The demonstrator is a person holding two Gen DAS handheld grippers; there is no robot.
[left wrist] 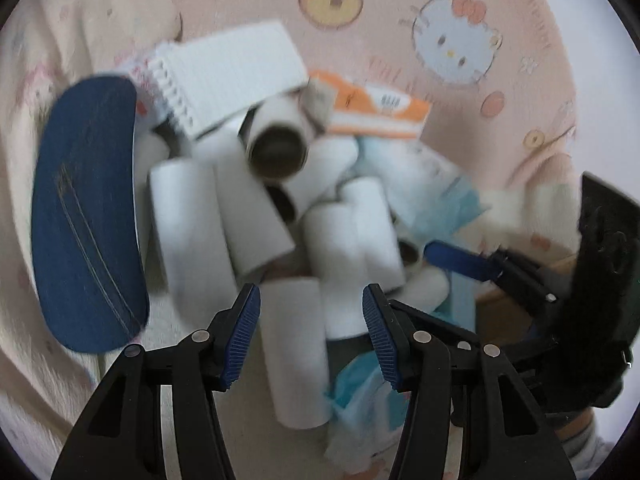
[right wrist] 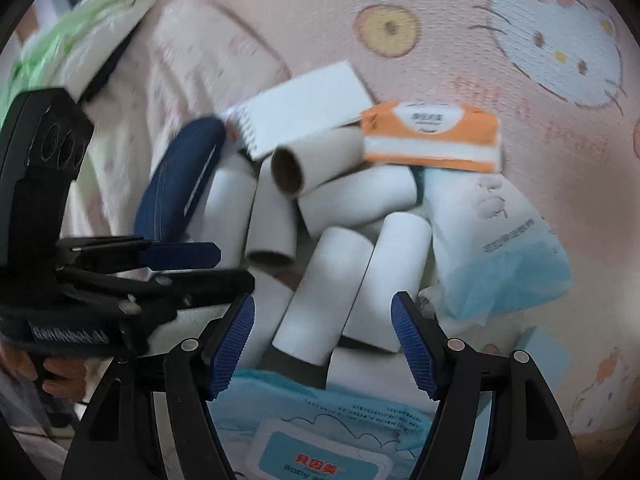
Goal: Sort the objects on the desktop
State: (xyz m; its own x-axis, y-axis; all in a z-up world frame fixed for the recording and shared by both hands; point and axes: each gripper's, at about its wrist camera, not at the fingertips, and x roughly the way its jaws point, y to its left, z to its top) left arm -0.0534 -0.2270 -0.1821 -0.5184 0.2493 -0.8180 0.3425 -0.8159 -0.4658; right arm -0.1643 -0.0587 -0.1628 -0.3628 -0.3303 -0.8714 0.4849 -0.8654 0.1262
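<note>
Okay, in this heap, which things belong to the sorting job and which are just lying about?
To sort:
white tubes
spiral notepad
orange tissue pack
navy case
baby wipes pack

Lying about:
pink cartoon cloth
green and white bag

You had a heap of paper tubes (right wrist: 320,240) at the middle of the cloth (right wrist: 460,20), several lying across each other. Behind them a notepad (right wrist: 308,108) rested on the heap, with a tissue pack (right wrist: 432,136) just to its right. A glasses case (right wrist: 176,184) lay left of the tubes, a wipes pack (right wrist: 320,440) nearest you, and a crumpled wrapper (right wrist: 500,248) at the right.
</note>
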